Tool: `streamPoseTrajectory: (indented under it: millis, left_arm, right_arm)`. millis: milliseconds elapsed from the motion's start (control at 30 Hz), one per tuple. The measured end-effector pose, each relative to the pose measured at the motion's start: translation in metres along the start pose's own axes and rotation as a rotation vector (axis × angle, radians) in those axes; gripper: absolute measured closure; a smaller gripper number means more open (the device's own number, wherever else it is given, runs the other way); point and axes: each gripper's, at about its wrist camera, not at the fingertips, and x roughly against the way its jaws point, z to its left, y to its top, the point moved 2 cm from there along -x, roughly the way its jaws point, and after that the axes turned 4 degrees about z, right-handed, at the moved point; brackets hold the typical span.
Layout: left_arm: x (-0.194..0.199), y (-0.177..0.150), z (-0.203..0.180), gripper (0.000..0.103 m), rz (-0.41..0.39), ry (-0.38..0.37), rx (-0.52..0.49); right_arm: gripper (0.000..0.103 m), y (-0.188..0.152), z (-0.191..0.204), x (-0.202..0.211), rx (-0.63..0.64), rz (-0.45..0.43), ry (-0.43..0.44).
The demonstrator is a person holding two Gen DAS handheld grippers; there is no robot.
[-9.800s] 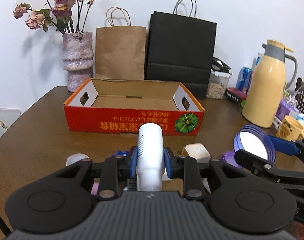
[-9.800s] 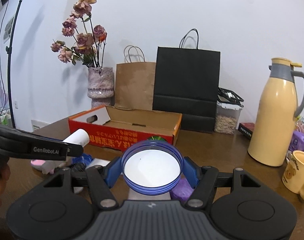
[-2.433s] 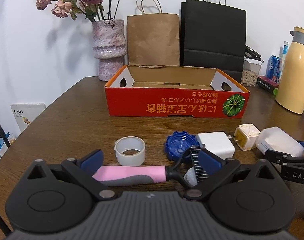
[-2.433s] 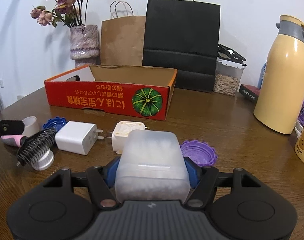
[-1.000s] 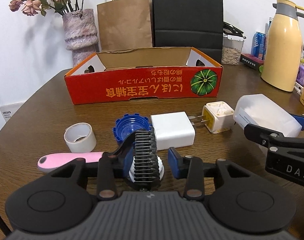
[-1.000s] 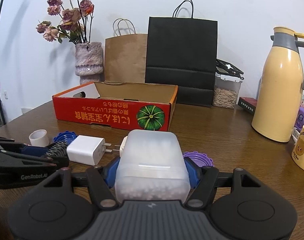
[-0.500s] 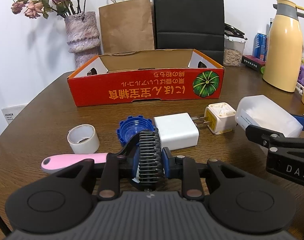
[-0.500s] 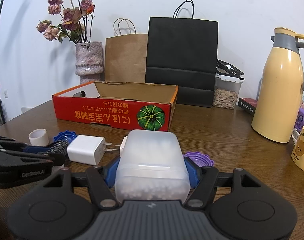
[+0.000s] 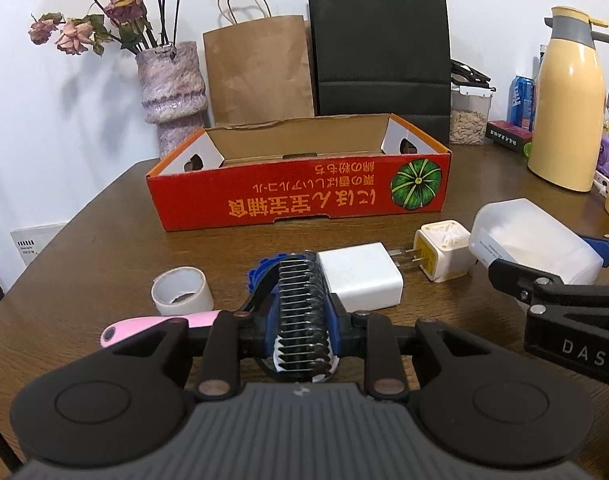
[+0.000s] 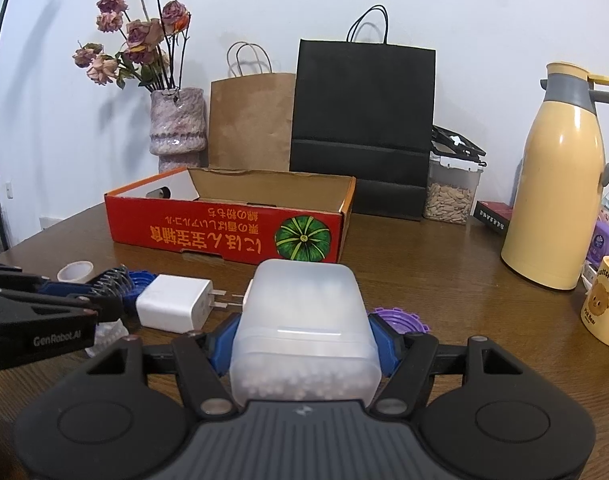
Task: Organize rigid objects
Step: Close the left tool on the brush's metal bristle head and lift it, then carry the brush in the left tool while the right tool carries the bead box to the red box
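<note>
L claw (image 9: 302, 320) clamped on comb head (image 9: 302, 308); R claw (image 10: 302, 340) clamped on frosted box (image 10: 304, 320).

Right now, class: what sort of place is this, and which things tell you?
Probably a home dining table: a vase of dried flowers, a thermos jug, a bear mug and paper shopping bags stand around it.
</note>
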Motion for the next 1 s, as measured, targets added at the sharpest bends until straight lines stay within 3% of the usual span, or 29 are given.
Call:
streamPoseTrajectory:
  millis: [1000]
  left_arm:
    - [0.02, 0.028, 0.023, 0.077, -0.114, 0.033, 0.02]
  right_arm:
    - [0.037, 0.023, 0.031, 0.001, 0.0, -0.052, 0.019]
